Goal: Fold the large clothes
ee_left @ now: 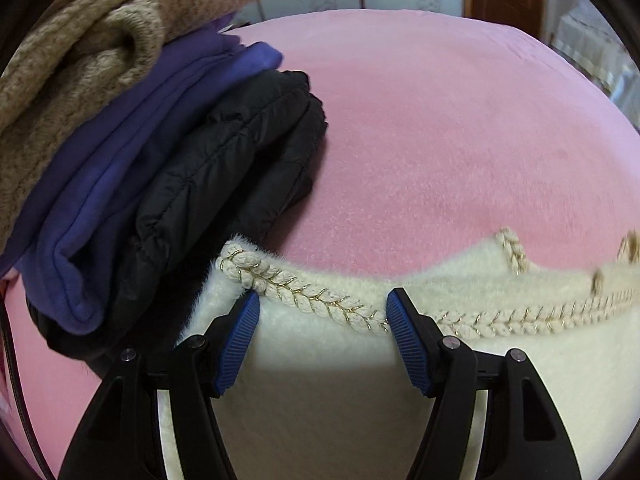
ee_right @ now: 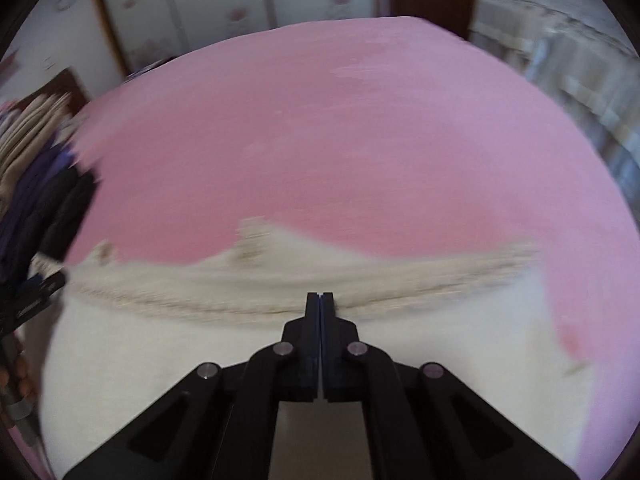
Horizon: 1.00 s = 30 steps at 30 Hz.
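A fluffy cream garment [ee_left: 320, 380] with braided gold-thread trim [ee_left: 304, 296] lies on the pink bed cover [ee_left: 440, 140]. My left gripper [ee_left: 322, 308] is open, its blue pads on either side of the trim near the garment's left corner, just above the fabric. In the right wrist view the same cream garment [ee_right: 160, 344] is blurred by motion. My right gripper [ee_right: 320, 300] has its fingers pressed together at the trimmed edge; whether fabric is pinched between them does not show.
A stack of folded clothes sits at the left: a beige knit [ee_left: 80, 40] on top, a purple garment [ee_left: 120, 184], a black padded jacket [ee_left: 224, 168] below. The stack also shows in the right wrist view [ee_right: 44, 184]. Wardrobe doors [ee_right: 200, 8] stand behind the bed.
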Tool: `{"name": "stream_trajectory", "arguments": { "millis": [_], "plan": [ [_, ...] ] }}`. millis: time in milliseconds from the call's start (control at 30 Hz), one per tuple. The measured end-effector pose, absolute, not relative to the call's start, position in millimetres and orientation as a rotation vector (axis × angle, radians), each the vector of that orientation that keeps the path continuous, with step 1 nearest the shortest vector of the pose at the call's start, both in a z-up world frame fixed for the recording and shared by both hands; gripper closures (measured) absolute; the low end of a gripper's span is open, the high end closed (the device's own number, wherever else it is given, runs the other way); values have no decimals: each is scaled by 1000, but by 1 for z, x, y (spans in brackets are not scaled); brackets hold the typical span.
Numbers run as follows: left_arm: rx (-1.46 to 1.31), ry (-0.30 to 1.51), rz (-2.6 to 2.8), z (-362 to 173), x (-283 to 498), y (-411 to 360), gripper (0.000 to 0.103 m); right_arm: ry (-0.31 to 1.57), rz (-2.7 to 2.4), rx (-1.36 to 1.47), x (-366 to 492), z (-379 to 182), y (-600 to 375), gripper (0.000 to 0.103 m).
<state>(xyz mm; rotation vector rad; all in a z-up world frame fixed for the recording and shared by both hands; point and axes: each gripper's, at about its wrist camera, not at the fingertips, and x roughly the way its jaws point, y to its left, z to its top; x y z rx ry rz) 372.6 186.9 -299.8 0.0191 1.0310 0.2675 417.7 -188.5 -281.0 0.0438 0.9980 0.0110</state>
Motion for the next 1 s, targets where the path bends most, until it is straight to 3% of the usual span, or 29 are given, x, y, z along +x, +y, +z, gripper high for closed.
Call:
{"name": "stream_trajectory", "arguments": {
  "millis": [167,300,500,633,733,1000],
  "plan": [
    [13,1047,230,-301,369,190,36,1062,-266,101,416,-290,-290,103],
    [59,1061,239,-301,378,185,35,1048,-258,230,399,-278,-314,103],
    [62,1051,223,-269,356,164,34,972,-65,236,352,-236,-259,102],
    [-41,977,213,-230,295,145,17,913,123,242,302,-208,-189,101],
    [-115,961,185,-214,242,127,17,899,222,254,267,-200,-154,100],
    [-207,1001,248,-245,154,101,17,980,401,199,198,-229,-76,100]
  ]
}}
